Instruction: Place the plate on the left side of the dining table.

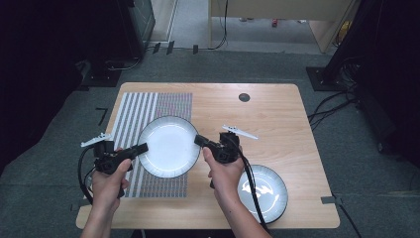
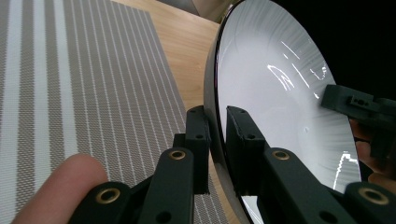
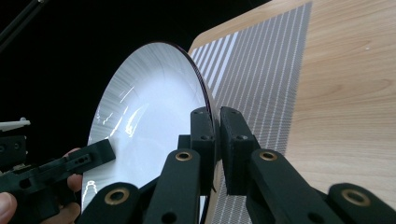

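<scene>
A person is sitting at a wooden table [image 1: 277,114], seen from above, and is holding a two-jaw gripper in each hand. Both grippers are clamping the same white plate [image 1: 169,146] with a dark rim. The plate is sitting near the middle of the table, over the right part of a striped placemat [image 1: 143,111].

The left gripper [image 1: 141,148] is gripping the plate's rim at about 9 o'clock. In the left gripper view, its two black jaws are closing tight on the dark rim, one jaw on each face of the plate [image 2: 280,93]. A fingertip [image 2: 60,186] is showing at the lower left of that view, and the placemat [image 2: 70,93] is lying beyond it.

The right gripper [image 1: 200,141] is gripping the rim at about 3 o'clock, directly across from the left one. In the right gripper view, its jaws are likewise pinching the plate's [image 3: 149,107] edge, with the placemat [image 3: 261,79] and bare wood behind.

Whether the plate is resting on the mat or is being held just above it is hard to tell from these angles.

A second white plate [image 1: 262,191] with a dark rim is lying at about 5 o'clock from the first, near the table's front right corner, apart from both grippers. A cable is trailing from the right gripper across it.
</scene>
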`<move>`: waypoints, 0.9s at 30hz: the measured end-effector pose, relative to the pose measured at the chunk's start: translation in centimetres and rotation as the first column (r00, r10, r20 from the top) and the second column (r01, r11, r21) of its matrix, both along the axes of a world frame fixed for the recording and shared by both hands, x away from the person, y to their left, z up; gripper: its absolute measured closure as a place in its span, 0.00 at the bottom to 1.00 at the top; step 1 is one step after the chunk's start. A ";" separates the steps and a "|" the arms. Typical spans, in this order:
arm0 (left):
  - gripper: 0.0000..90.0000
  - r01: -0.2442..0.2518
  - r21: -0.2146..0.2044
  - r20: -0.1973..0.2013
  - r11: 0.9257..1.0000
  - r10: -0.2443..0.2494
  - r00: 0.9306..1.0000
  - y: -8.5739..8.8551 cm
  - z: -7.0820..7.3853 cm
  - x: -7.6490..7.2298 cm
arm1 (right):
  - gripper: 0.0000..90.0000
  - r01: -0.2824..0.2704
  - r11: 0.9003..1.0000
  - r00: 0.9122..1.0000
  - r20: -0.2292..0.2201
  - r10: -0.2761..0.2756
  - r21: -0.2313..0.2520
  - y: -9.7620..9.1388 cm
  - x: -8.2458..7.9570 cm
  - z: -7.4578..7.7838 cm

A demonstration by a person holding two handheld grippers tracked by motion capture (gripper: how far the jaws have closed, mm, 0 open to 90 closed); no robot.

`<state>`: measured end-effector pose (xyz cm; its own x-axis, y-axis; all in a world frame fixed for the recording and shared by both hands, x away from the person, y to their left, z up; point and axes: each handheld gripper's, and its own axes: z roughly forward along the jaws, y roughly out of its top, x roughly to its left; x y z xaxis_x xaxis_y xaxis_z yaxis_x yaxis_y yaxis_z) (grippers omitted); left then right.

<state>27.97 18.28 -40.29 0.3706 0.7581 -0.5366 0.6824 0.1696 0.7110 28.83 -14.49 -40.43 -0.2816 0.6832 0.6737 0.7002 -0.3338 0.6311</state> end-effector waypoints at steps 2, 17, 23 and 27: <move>0.89 -0.013 0.004 0.000 1.000 0.013 1.000 0.8 0.2 0.1 | 0.95 -0.004 1.000 1.000 -0.002 0.004 0.003 0.8 0.3 0.0; 0.91 -0.111 0.012 -0.011 0.994 0.111 0.994 5.1 0.9 1.3 | 0.95 -0.034 0.999 0.999 -0.010 0.034 -0.003 5.7 2.7 0.1; 0.90 -0.138 0.042 -0.024 0.990 0.139 0.990 5.9 0.3 2.8 | 0.96 -0.033 0.999 0.998 -0.055 0.033 -0.004 7.4 4.4 -1.2; 0.90 -0.140 0.053 -0.051 0.989 0.142 0.988 6.1 -0.9 4.3 | 0.96 -0.019 1.000 0.996 -0.084 0.018 -0.010 7.9 5.5 -2.3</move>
